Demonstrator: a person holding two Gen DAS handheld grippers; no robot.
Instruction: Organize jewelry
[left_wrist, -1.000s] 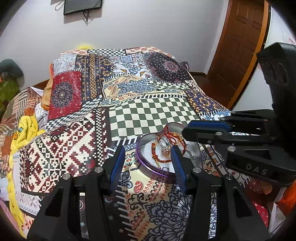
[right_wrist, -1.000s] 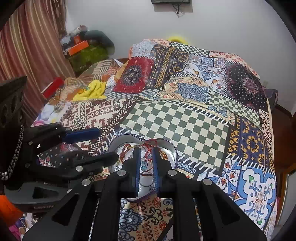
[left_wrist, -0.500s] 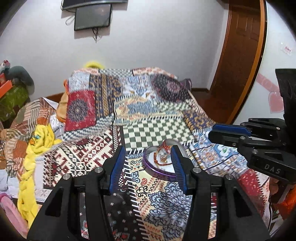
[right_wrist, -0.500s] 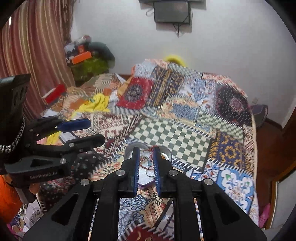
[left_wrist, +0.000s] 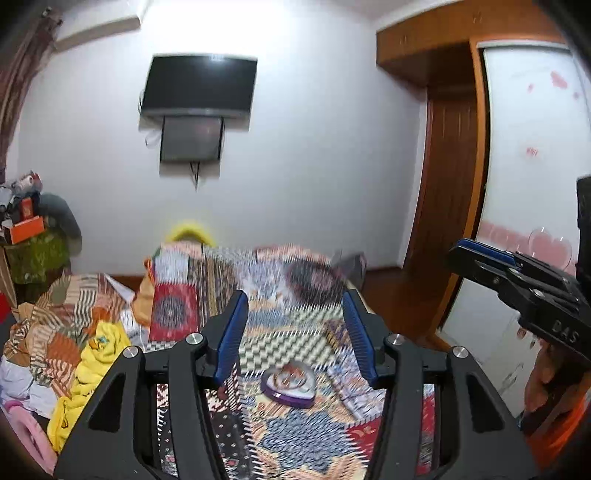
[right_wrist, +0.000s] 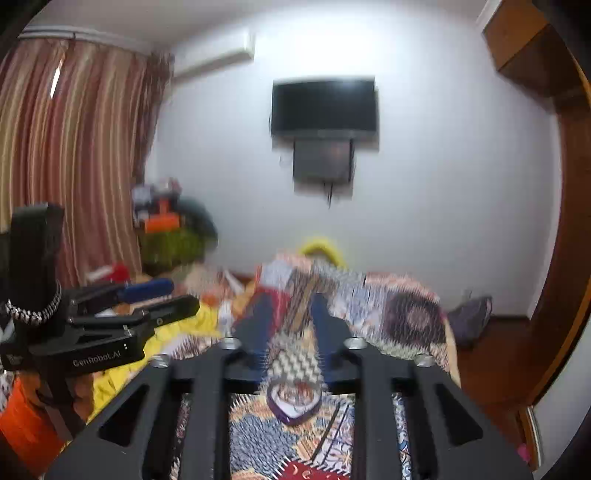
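Both grippers have pulled up and back. The left gripper (left_wrist: 293, 334) stands spread and empty, and the right gripper (right_wrist: 288, 325) has parted, holding nothing. Below them the heart-shaped tin (left_wrist: 289, 384) of jewelry (left_wrist: 290, 373) rests on the patchwork bed (left_wrist: 295, 443); the organizing looks finished. Beyond hangs a wall television (left_wrist: 199, 88).

Two grippers are seen, left (left_wrist: 293, 336) and right (right_wrist: 286, 328); one heart-shaped tin (left_wrist: 288, 384) and one wall television (left_wrist: 199, 86) are counted.
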